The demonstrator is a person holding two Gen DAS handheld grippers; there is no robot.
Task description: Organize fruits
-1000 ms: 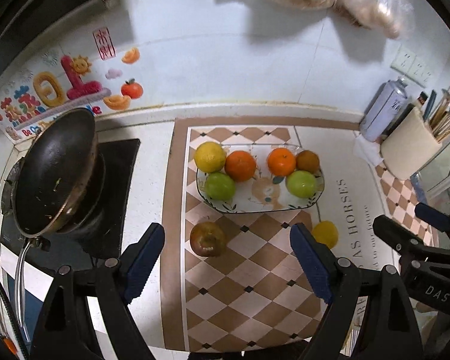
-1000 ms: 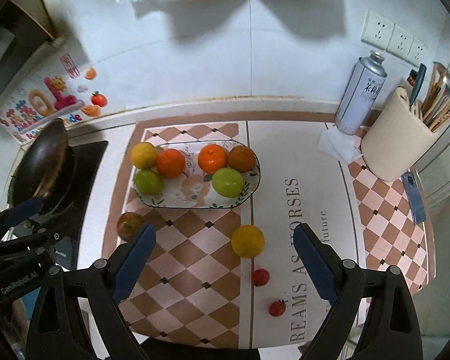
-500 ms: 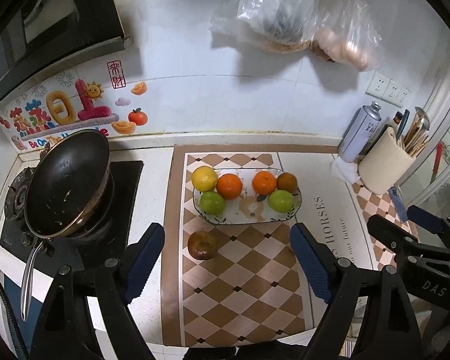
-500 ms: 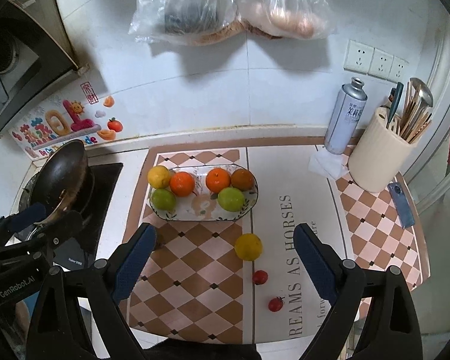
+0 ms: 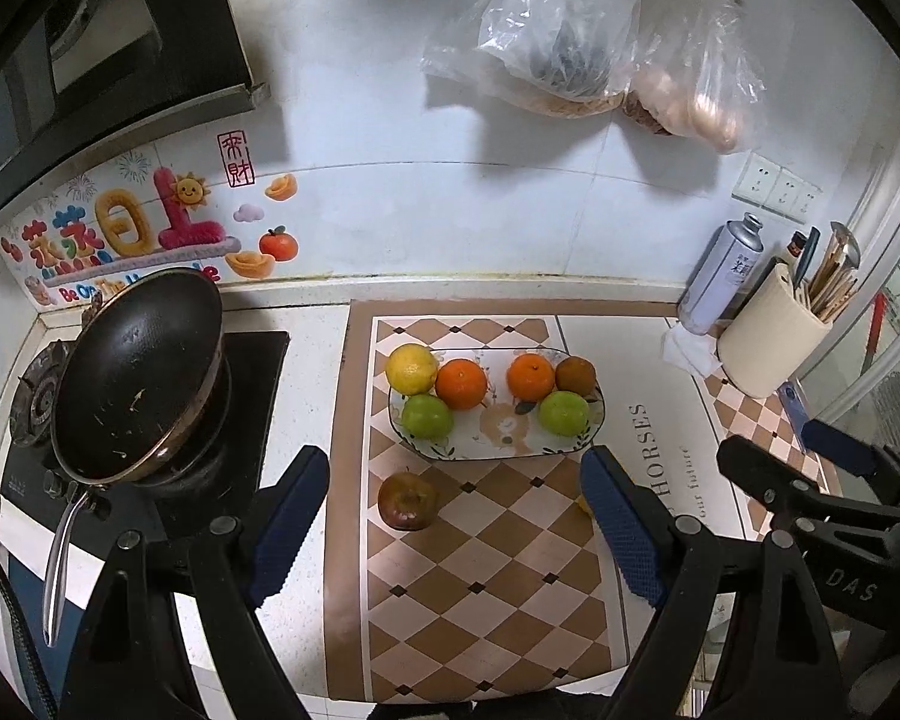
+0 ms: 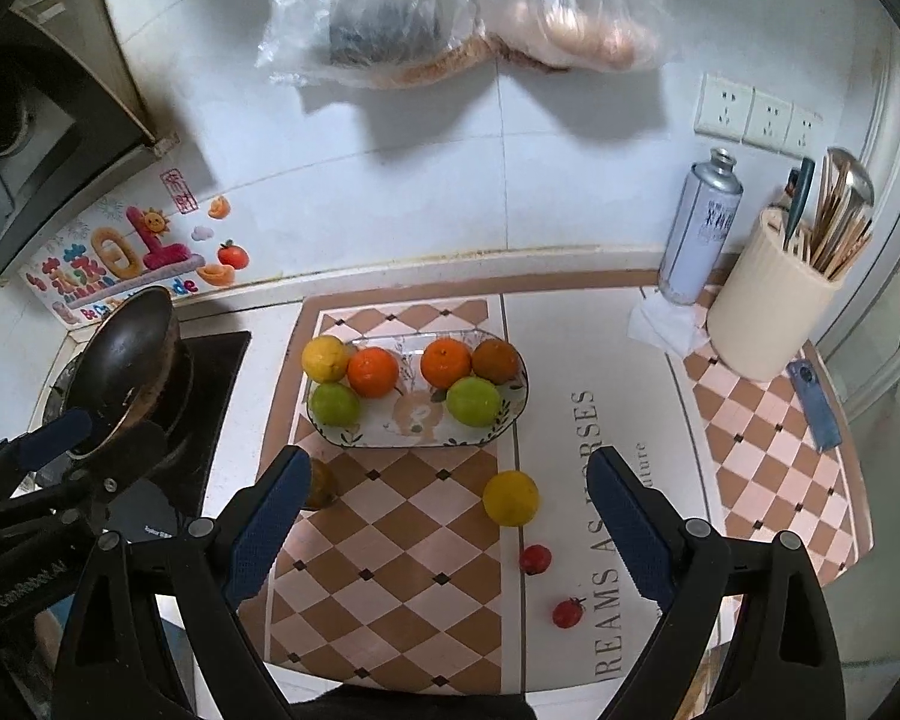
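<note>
Clearly the loose yellow fruit [image 6: 510,498] lies between the wide, empty right tongs [image 6: 450,516] (left tongs [image 5: 453,516] equally wide), toward the desk's front edge.

Open mat [image 6: 426,546] before plate [image 6: 510,414]; wok [image 5: 132,372] left, utensil holder [image 6: 768,312] right.

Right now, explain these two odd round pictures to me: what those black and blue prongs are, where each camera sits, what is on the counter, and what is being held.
The prongs are hand-held grippers; a person carries one in each hand. A fisheye camera on each looks along its fingers, hence the round pictures. One picture is from the left gripper, the other from the right gripper. Both are open and hold nothing.

On the patterned mat stands a plate with six fruits. Loose in front of it are a brownish apple, a yellow fruit and two small red tomatoes. A pan sits on the stove to the left, and a utensil holder to the right.
</note>
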